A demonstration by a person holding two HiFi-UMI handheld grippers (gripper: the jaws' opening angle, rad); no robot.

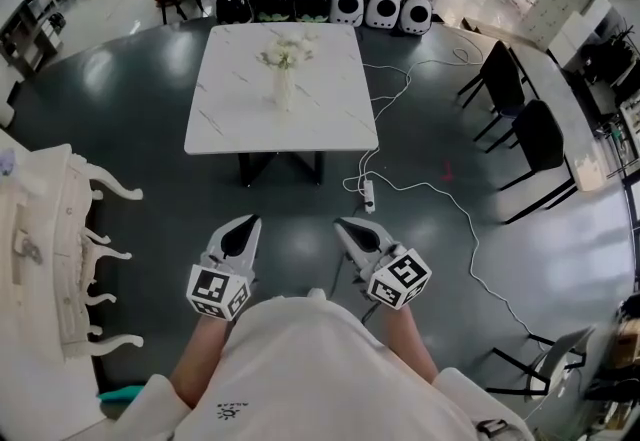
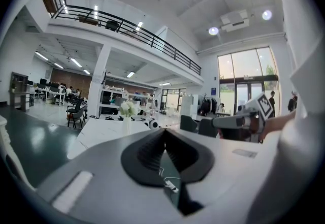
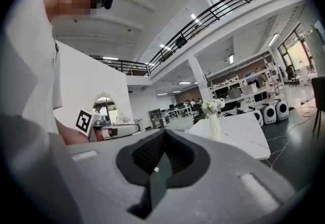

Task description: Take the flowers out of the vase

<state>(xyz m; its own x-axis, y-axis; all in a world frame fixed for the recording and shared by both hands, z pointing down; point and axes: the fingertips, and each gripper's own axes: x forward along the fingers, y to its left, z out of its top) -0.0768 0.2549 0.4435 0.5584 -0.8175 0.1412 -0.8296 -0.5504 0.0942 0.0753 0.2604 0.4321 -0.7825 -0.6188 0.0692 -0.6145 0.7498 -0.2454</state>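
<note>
A slim white vase (image 1: 284, 89) with white flowers (image 1: 286, 53) stands upright near the middle of a white marble-look table (image 1: 230, 124), far ahead of me. The flowers (image 2: 127, 108) and the vase (image 3: 215, 126) also show small in the two gripper views. My left gripper (image 1: 248, 223) and right gripper (image 1: 345, 226) hang close to my body, well short of the table, over the dark floor. Both are shut with nothing between the jaws. Each gripper points toward the table.
Black chairs (image 1: 520, 124) stand to the table's right, and a white cable with a power strip (image 1: 368, 195) trails over the floor near it. A row of black and white cases (image 1: 320, 1) lines the far side. An ornate white furniture piece (image 1: 50, 249) sits close at my left.
</note>
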